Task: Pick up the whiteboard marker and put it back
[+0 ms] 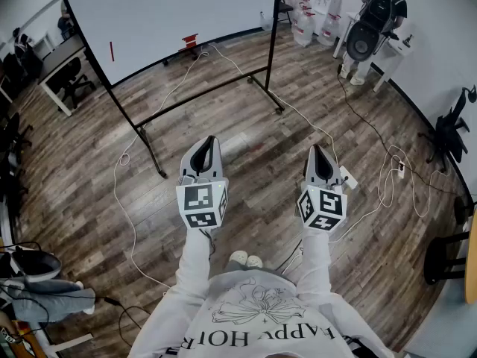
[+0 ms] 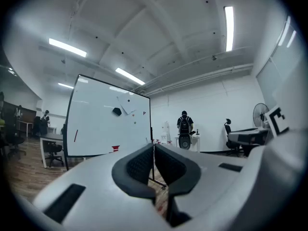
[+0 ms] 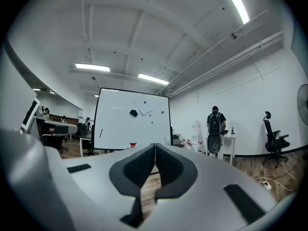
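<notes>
- Left tool (image 1: 210, 142): pads pressed together, nothing between them. Its own view shows the same at the seam. You hold it level, aimed at 12 o'clock.
- Right tool (image 1: 319, 152): also closed tip to tip and empty, level, parallel to the left one.
- Whiteboard marker: the best candidate is the thin red stick (image 1: 112, 51) on the face of the whiteboard (image 1: 171, 13), toward its left edge. It is too small to make out a cap or barrel, so treat this as probable, not settled.
- Bearing: the stick lies at about 11 o'clock from your left tool, well apart across the floor (image 1: 246, 162). From the right tool it sits nearer 10 o'clock and farther off.
- Long axis: near upright against the board, with a slight lean.
- Red block (image 1: 191, 40) at the board's lower edge, roughly 12 o'clock from the left tool. Not identified.
- Judgement: the left tool is the nearer one. You must close the gap and spread the pads first. Its seam stands upright, so the pads close side to side, which should suit an upright barrel.
</notes>
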{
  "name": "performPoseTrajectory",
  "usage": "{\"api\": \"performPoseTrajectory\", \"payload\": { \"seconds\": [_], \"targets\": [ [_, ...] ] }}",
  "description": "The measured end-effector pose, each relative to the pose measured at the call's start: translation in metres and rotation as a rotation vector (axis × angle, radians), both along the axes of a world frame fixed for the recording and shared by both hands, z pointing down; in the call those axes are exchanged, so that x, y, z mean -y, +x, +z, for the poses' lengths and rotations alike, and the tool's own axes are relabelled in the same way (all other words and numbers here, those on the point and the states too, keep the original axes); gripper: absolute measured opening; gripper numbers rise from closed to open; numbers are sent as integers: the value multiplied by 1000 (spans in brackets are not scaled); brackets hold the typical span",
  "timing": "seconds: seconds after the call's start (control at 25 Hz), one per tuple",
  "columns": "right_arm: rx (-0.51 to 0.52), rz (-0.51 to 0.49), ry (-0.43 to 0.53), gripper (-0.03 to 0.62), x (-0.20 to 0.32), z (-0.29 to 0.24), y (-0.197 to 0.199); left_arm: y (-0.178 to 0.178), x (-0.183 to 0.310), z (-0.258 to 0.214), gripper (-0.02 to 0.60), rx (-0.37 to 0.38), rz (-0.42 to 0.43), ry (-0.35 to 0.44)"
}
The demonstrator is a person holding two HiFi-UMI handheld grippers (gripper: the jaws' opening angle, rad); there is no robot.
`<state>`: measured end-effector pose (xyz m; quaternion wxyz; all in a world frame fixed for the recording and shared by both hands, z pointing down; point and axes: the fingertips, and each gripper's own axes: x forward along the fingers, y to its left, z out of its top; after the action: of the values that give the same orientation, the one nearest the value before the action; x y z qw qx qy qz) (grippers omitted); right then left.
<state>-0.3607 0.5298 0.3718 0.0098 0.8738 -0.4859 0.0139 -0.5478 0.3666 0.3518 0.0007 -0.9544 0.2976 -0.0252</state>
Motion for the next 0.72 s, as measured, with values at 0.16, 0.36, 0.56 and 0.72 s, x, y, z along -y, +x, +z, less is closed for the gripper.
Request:
{"api": "performPoseTrajectory", "payload": {
  "seconds": [0.16,0.36,0.56,0.72],
  "targets": [
    [-2,-8,-1,3,2,1,1,3,1,2,11,-1,-2,-4],
    [-1,-8,-3,3,5,2,-1,1,4,1,11,-2,-1,-2],
    [5,8,4,3,13,3,2,2,14,5,11,6,7,1],
    [18,24,10,5,20,9,6,4,25,10,11,8,15,-4]
  ]
}}
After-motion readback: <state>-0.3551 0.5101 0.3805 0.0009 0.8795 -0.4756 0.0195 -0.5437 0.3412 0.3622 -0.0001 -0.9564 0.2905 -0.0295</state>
